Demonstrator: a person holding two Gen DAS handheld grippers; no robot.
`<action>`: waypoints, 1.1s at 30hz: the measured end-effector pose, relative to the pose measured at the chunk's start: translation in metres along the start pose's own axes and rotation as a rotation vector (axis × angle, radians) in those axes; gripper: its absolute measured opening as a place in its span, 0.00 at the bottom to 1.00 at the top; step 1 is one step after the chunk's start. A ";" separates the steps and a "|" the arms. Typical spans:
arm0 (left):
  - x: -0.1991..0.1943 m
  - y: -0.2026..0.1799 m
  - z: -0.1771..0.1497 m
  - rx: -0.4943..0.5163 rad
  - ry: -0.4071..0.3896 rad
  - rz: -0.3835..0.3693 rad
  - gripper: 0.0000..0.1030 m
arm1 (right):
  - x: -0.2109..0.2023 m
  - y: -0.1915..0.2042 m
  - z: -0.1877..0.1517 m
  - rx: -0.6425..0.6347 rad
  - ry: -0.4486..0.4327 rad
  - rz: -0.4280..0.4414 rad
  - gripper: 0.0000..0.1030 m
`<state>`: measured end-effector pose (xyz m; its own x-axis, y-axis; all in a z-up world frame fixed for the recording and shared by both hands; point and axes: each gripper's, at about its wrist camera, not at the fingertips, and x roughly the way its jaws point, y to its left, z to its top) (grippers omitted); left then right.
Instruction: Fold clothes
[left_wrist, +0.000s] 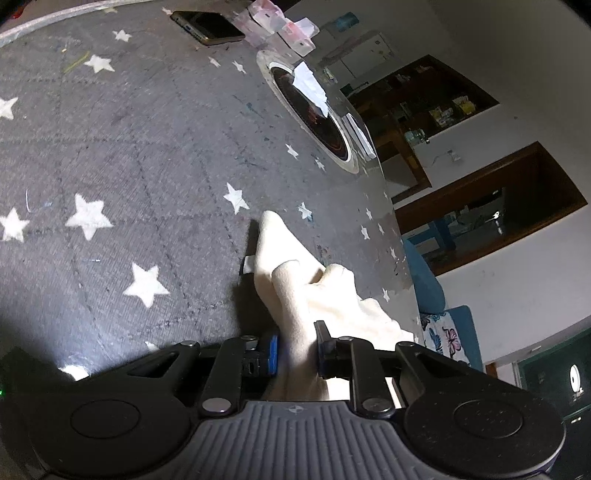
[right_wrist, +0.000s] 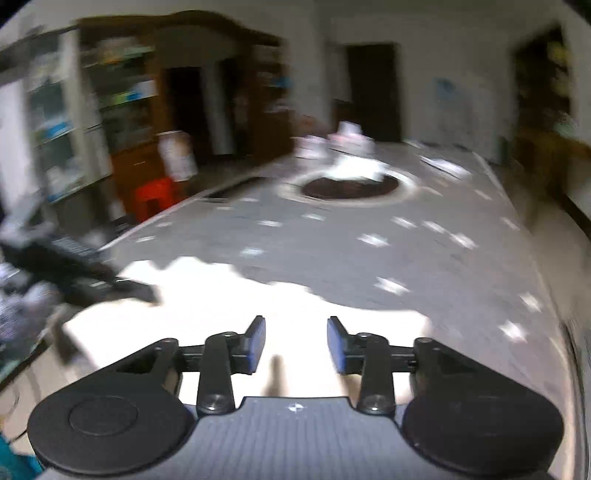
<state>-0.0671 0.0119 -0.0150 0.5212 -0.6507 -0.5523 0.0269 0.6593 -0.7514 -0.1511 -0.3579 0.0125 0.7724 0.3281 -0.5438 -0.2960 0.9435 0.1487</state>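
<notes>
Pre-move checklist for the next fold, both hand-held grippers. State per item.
1. Left hand-held gripper clamped on the cream cloth: ok, cloth bunched between the pads.
2. Right hand-held gripper free: ok, jaws apart, nothing between them.
3. Cloth under the right gripper: ok, but blurred and overexposed, so edges cannot be told.
4. Cloth lying flat: not ok, it is rumpled in the left view.
5. Phone and round inset apart from the cloth: ok.
6. Cloth edge against the table edge: cannot tell.
</notes>
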 end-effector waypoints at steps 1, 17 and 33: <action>0.000 -0.001 0.000 0.006 0.000 0.003 0.20 | 0.001 -0.010 -0.001 0.035 0.005 -0.017 0.37; 0.005 -0.007 0.003 0.075 0.002 0.028 0.20 | 0.012 -0.051 -0.013 0.283 0.001 -0.057 0.54; 0.007 -0.042 0.017 0.220 -0.022 0.000 0.16 | -0.011 -0.030 0.001 0.205 -0.062 -0.065 0.10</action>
<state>-0.0498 -0.0135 0.0188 0.5396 -0.6436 -0.5427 0.2106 0.7274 -0.6532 -0.1498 -0.3900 0.0146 0.8209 0.2627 -0.5071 -0.1290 0.9503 0.2835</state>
